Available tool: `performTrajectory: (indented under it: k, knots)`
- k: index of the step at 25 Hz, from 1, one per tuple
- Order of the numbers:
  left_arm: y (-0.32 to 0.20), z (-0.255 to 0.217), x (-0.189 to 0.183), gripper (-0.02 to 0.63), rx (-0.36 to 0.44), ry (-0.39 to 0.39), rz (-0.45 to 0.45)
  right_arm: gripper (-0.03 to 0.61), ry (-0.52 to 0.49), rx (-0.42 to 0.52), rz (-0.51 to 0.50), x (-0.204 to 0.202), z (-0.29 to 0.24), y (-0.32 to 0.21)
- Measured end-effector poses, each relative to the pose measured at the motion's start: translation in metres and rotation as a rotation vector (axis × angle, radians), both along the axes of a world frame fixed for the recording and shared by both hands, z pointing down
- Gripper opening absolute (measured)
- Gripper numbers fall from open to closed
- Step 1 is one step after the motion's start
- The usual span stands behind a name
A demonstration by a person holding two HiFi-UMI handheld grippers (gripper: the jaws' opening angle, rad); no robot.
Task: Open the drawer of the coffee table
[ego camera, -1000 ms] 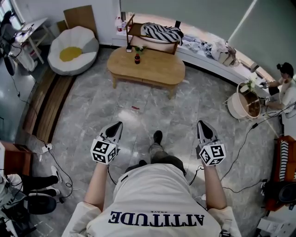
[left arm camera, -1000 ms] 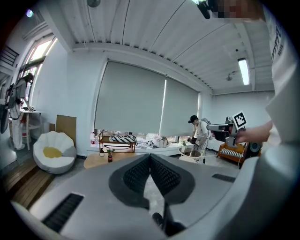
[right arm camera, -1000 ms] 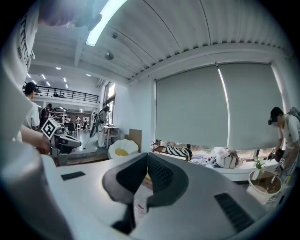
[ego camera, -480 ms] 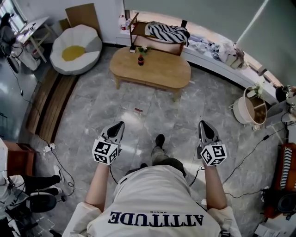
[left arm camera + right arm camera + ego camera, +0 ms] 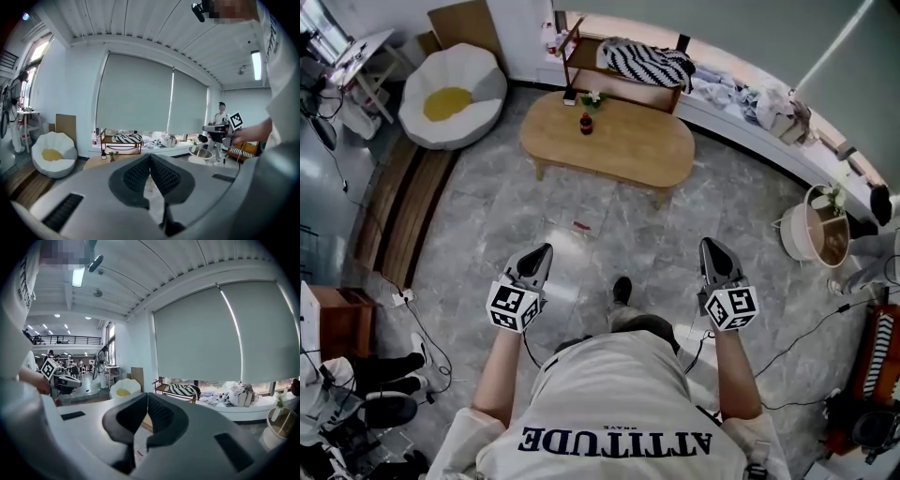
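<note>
Two grippers, left gripper and right gripper, are hovering over the floor with jaws pressed together, holding nothing; the oval wooden desk is standing well ahead, apart from both.

coffee table front indistinct, bottle label unreadable

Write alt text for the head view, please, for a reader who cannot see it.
Seen from above, a person holds the left tongs and right tongs, both closed and empty, pointed across a grey marbled floor toward an oval wooden coffee table. A small dark bottle stands on it.
</note>
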State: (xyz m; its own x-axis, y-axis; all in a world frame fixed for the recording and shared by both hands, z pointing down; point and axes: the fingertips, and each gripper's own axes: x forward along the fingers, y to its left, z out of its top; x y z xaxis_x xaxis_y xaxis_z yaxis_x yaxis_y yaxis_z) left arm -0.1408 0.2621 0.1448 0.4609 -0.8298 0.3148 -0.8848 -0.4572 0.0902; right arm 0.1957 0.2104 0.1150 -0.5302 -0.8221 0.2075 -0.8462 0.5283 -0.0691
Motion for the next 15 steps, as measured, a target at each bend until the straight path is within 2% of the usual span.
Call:
performTrajectory:
  k: [9,15]
  knots:
    - [-0.096,0.001,0.012,0.02,-0.007,-0.011,-0.044,0.02,-0.003,-0.022,-0.036,0.012,0.008,-0.108]
    - [-0.142,0.006,0.019,0.02,-0.023,-0.014,-0.038,0.02,-0.005,-0.064,-0.045,0.013,0.023,-0.153]
